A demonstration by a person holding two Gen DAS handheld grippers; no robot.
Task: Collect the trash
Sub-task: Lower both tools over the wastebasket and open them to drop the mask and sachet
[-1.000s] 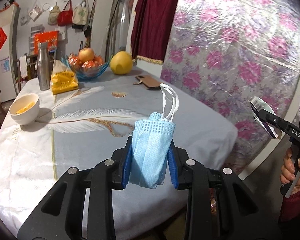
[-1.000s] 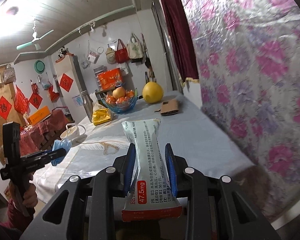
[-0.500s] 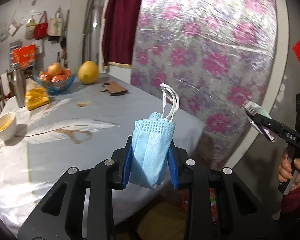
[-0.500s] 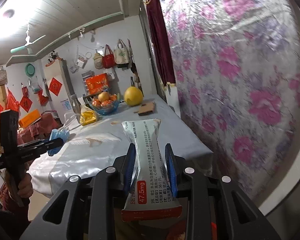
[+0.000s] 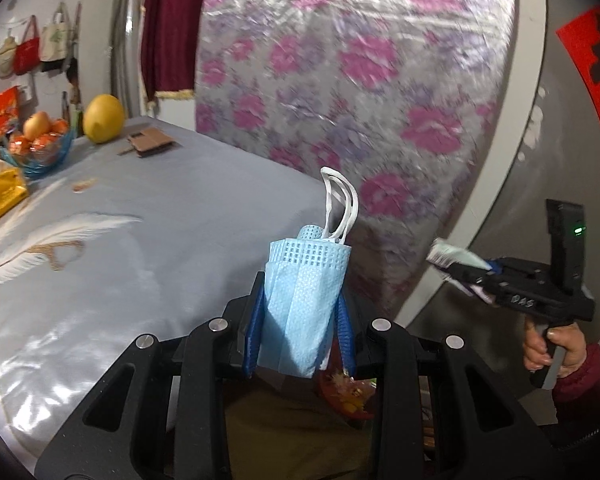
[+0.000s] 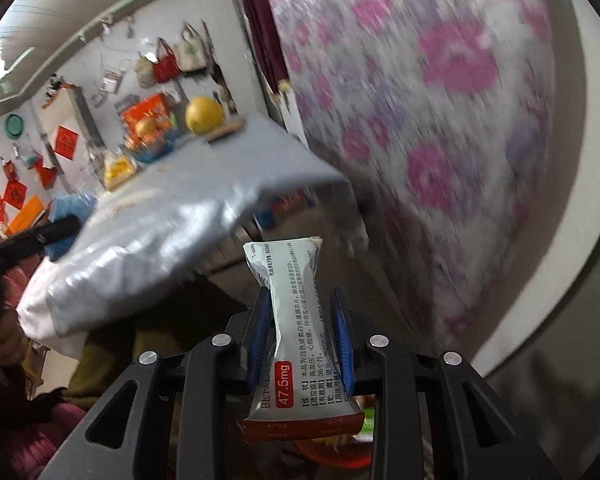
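Note:
My left gripper (image 5: 300, 328) is shut on a folded blue face mask (image 5: 304, 300) with white ear loops, held upright past the table's corner. My right gripper (image 6: 302, 336) is shut on a crushed white medicine box (image 6: 300, 336) marked 47.5mg. The right gripper with its box also shows at the right of the left wrist view (image 5: 500, 280). The left gripper with the mask shows blurred at the left of the right wrist view (image 6: 60, 220). A red bin with scraps (image 5: 348, 396) lies low behind the left fingers and also shows under the box (image 6: 332, 452).
A table with a grey-white cloth (image 5: 120, 240) holds a blue fruit bowl (image 5: 36, 152), a yellow pomelo (image 5: 103, 118), a brown wallet (image 5: 150, 144) and a yellow bag (image 5: 6, 192). A floral wrapped mattress (image 5: 360, 80) leans against the wall beside the table.
Both grippers have swung right and downward away from the tabletop, toward the floor by the mattress. The red bin has come into view beneath both. Mask and box stay gripped.

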